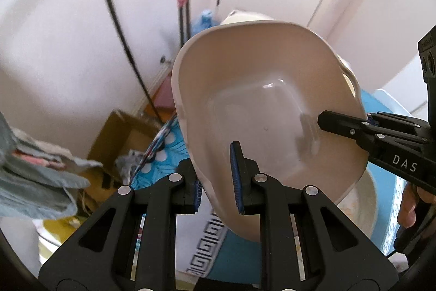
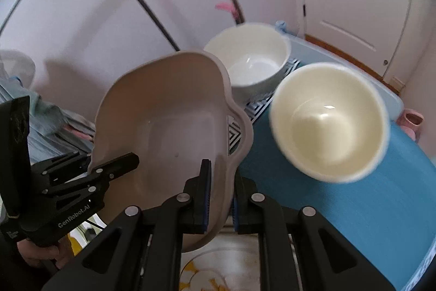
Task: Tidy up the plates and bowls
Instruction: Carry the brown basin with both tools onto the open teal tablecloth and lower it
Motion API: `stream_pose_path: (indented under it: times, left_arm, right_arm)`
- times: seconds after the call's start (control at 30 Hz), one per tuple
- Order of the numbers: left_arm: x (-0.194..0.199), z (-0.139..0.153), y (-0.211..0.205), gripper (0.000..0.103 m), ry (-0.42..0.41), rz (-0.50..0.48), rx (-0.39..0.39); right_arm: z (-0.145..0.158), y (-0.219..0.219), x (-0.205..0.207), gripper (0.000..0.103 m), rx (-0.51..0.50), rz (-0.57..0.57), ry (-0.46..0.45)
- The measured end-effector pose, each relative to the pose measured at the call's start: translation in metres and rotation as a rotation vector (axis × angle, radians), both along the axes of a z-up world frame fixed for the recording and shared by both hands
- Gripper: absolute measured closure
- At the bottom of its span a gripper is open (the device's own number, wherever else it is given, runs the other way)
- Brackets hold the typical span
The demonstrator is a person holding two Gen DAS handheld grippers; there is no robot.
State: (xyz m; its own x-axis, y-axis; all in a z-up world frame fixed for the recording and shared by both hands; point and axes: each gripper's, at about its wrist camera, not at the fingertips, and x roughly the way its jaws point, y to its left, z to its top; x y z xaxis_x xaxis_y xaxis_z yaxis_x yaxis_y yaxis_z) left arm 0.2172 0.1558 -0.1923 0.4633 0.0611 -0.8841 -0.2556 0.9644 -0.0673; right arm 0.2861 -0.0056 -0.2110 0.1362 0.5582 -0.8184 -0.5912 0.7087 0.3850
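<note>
Both tools grip the beige dish (image 2: 163,111) in the air — the left tool (image 1: 218,176) on one rim, the right tool (image 2: 220,198) on the opposite. The cream bowl (image 2: 329,122) lies at two o'clock (nearer the right tool), the white bowl (image 2: 250,59) at twelve.

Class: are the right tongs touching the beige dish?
Touching. The right wrist view shows the right tongs clamping the rim of the beige dish.
</note>
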Motion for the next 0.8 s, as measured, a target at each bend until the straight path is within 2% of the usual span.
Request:
stream_pose_path:
  times: [0.2, 0.4, 0.6, 0.8]
  left_arm:
    - [-0.008, 0.036, -0.073, 0.087, -0.047, -0.132, 0.016]
    - [-0.015, 0.041, -0.175, 0.087, -0.043, -0.321, 0.0]
    - [-0.025, 0.022, -0.266, 0.087, -0.012, -0.468, -0.059]
    - [-0.029, -0.021, -0.331, 0.087, 0.054, -0.573, -0.094]
  right_arm:
    - [0.044, -0.081, -0.026, 0.091, 0.01, -0.135, -0.067]
    - [0.062, -0.178, -0.065, 0.091, -0.078, -0.285, -0.115]
    - [0.054, -0.262, -0.101, 0.091, -0.126, -0.447, -0.09]
    - [0.022, -0.33, -0.123, 0.091, -0.154, -0.565, -0.04]
